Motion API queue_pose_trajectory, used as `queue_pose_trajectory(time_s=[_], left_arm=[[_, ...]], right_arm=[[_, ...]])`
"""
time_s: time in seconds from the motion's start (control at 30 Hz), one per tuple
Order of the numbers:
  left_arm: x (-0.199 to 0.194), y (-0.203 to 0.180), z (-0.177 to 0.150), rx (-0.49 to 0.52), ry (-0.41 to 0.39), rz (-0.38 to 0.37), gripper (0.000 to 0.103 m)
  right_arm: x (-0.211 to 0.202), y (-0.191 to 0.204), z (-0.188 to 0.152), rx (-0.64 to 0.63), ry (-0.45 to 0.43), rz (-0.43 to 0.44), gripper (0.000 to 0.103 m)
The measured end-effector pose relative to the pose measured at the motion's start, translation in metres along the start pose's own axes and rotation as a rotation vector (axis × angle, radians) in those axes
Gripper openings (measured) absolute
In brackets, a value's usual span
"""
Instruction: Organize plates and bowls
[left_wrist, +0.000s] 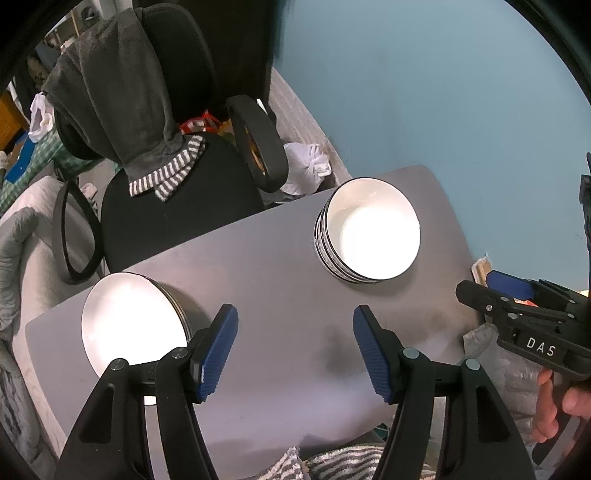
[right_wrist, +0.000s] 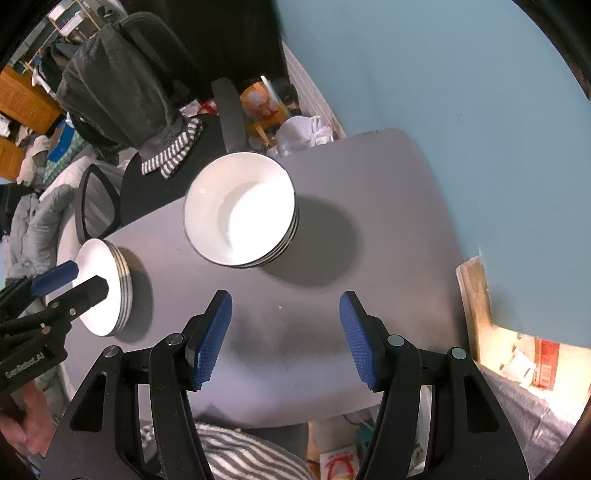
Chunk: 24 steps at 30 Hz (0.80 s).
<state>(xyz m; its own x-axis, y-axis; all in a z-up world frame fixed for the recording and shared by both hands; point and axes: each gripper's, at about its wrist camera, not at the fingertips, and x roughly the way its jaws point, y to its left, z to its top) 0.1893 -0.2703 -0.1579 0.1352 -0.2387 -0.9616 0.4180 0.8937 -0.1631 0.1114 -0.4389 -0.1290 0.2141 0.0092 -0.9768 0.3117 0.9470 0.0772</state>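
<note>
From your left wrist, your left gripper (left_wrist: 295, 350) hangs with fingers apart over the grey table (left_wrist: 266, 258); stacked white plates (left_wrist: 133, 325) sit at nine o'clock, stacked white, black-rimmed bowls (left_wrist: 369, 229) at one o'clock. From your right wrist, your right gripper (right_wrist: 286, 338) is also spread and empty, bowls (right_wrist: 240, 210) at twelve o'clock, plates (right_wrist: 105, 288) at nine.

Both grippers (left_wrist: 295, 347) (right_wrist: 286, 338) agape, empty.
</note>
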Motion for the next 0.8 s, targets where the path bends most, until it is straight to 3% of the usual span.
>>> queue_pose_trajectory(time_s=[0.8], left_arm=[[0.089, -0.022, 0.051, -0.096, 0.153, -0.014, 0.072]], right_arm=[[0.083, -0.038, 0.074, -0.019, 0.147, 0.122, 0.060]])
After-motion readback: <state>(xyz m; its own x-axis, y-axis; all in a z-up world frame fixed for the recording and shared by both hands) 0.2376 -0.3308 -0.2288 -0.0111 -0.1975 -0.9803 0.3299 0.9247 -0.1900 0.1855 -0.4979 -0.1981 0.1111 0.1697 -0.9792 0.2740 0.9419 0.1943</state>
